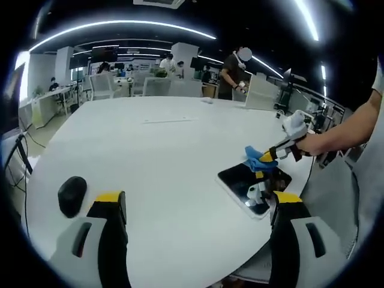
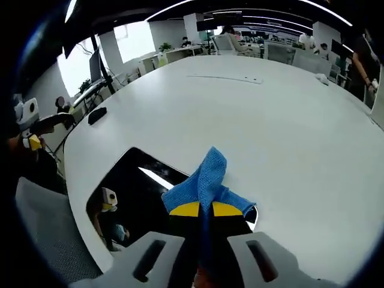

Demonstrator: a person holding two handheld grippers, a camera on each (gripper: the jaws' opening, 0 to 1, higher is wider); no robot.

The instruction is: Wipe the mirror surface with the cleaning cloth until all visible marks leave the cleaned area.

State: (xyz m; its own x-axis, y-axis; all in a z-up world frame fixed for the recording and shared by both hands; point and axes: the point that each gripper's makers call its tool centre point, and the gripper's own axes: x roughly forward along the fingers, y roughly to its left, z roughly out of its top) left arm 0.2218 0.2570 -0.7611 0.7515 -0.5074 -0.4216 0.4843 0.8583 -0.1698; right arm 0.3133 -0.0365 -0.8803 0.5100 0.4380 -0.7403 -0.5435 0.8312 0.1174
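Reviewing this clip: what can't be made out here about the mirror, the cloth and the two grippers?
- Marks on the mirror: right gripper view, dark reflections mask them; too small in the left gripper view.
- Mirror's near corner: right gripper view, covered by the cloth and right gripper.
- Cloth touching glass or not: left gripper view, cloth too small.
- Black object on the table: left gripper view, too blurred to identify.

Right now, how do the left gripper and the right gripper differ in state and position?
The right gripper is shut on the blue cloth, while the left gripper is open and holds nothing. The right gripper is at the mirror with the cloth over it; the left gripper is held back, with bare white table between its jaws. Both have yellow-tipped black jaws.
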